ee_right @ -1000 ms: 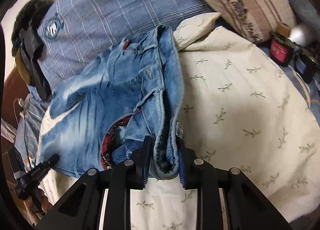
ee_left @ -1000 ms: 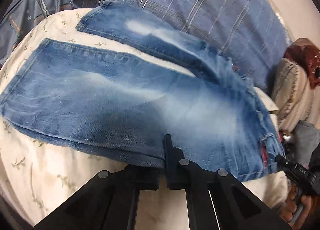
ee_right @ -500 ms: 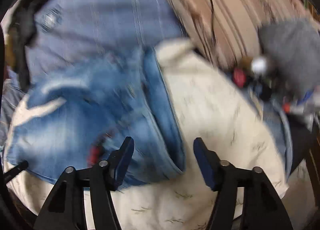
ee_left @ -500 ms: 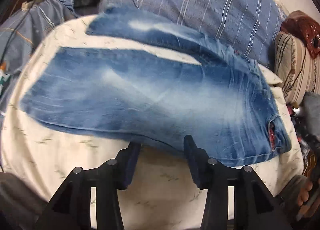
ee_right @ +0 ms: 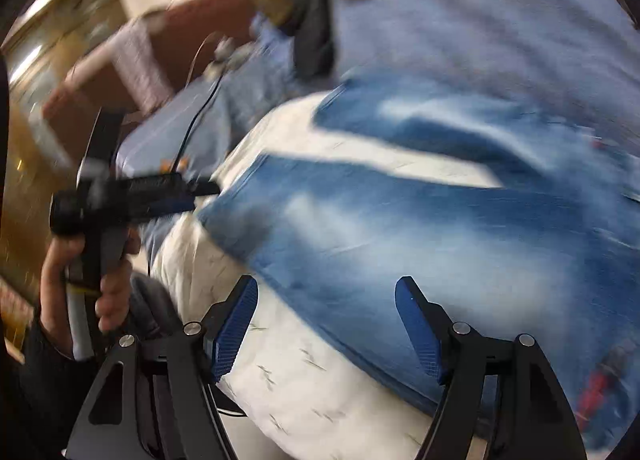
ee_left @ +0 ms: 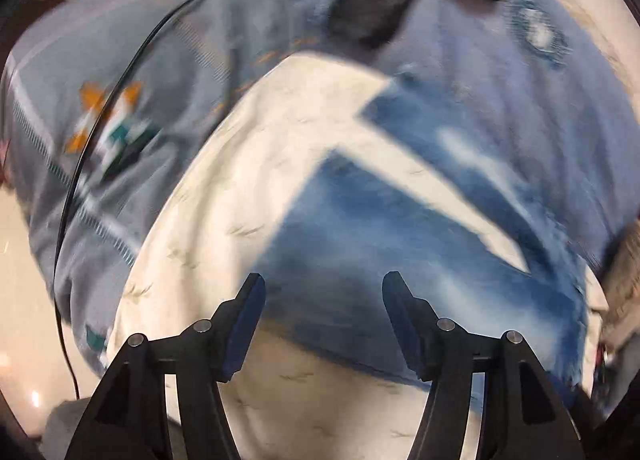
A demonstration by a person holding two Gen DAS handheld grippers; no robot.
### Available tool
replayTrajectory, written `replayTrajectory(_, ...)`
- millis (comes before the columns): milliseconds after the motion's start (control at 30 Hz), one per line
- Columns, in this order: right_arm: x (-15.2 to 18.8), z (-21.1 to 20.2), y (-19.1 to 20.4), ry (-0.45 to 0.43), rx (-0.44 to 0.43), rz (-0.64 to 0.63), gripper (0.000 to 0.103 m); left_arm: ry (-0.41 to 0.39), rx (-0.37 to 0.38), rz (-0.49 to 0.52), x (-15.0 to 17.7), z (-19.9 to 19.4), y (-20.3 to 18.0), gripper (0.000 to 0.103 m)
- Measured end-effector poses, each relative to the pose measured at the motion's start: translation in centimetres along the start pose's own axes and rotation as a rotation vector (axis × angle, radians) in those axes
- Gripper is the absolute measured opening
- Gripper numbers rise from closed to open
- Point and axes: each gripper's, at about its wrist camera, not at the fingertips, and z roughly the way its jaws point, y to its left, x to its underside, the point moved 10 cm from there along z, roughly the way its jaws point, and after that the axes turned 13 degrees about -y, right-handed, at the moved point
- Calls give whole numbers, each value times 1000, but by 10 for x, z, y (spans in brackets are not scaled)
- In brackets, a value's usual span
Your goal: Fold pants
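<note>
Faded blue jeans lie flat on a cream leaf-print sheet, the two legs spread in a V with their hems toward the upper left. My left gripper hovers over the near leg's lower edge, its jaws opening with nothing pinched between them. In the right wrist view the jeans fill the middle, and my right gripper stands open wide above the near leg's edge, holding nothing. A hand carries the left gripper at the left, by the leg hem. Both views are blurred.
A light blue plaid blanket lies behind the jeans and a grey-blue patterned cover to the left. A black cable runs down the left side. Dark clothing sits at the top. Brown furniture stands beyond the bed.
Both grippers let go of the jeans and opened: the left released the leg's edge, the right the waistband. Both swung left along the jeans toward the leg hems.
</note>
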Motion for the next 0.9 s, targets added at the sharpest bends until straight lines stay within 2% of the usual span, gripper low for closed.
replayTrajectory(67, 12, 24, 16, 42, -30, -21, 72, 26, 2, -62, 3, 6, 10, 59)
replayTrajectory(167, 25, 40, 23, 77, -7, -55, 70, 22, -34, -60, 2, 6, 17, 60)
replayTrajectory(233, 30, 46, 20, 83, 18, -66, 61, 51, -70, -61, 8, 20, 20, 59)
replayTrajectory(267, 33, 50, 18, 94, 32, -70, 49, 70, -86, -60, 12, 25, 21, 57)
replayTrajectory(300, 36, 51, 14, 103, 46, -69, 34, 88, -100, -57, 15, 28, 21, 41)
replayTrajectory(333, 37, 51, 13, 108, 40, -59, 28, 81, -116, -49, 13, 34, 22, 30)
replayTrajectory(367, 37, 51, 14, 112, 23, -47, 21, 62, -124, -41, 8, 36, 20, 15)
replayTrajectory(400, 37, 54, 15, 112, 24, -50, 16, 34, -102, -40, 4, 31, 17, 10)
replayTrajectory(500, 33, 49, 19, 114, 17, -53, 12, -61, -84, -63, -11, 17, 15, 9)
replayTrajectory(533, 33, 48, 20, 118, 16, -51, 10, -97, -109, -55, -16, 9, 19, 9)
replayTrajectory(567, 36, 49, 21, 131, 16, -44, 9, -101, -132, -46, -14, 8, 23, 9)
replayTrajectory(667, 51, 62, 16, 170, 43, -59, 10, -5, -219, -4, 1, 23, 29, 11)
replayTrajectory(733, 46, 56, 18, 140, 3, -3, 18, -51, -200, 11, -7, 13, 23, 11)
replayTrajectory(767, 44, 53, 20, 133, -17, 12, 32, -81, -188, 15, -11, 5, 21, 15)
replayTrajectory(800, 37, 46, 22, 106, -40, 41, 49, -105, -175, 18, -15, -2, 19, 22)
replayTrajectory(833, 33, 41, 22, 91, -44, 52, 53, -128, -166, 21, -18, -10, 16, 28)
replayTrajectory(867, 25, 32, 21, 65, -49, 65, 55, -154, -158, 20, -20, -17, 13, 39)
replayTrajectory(900, 18, 24, 20, 45, -51, 72, 55, -187, -147, 19, -23, -28, 11, 46)
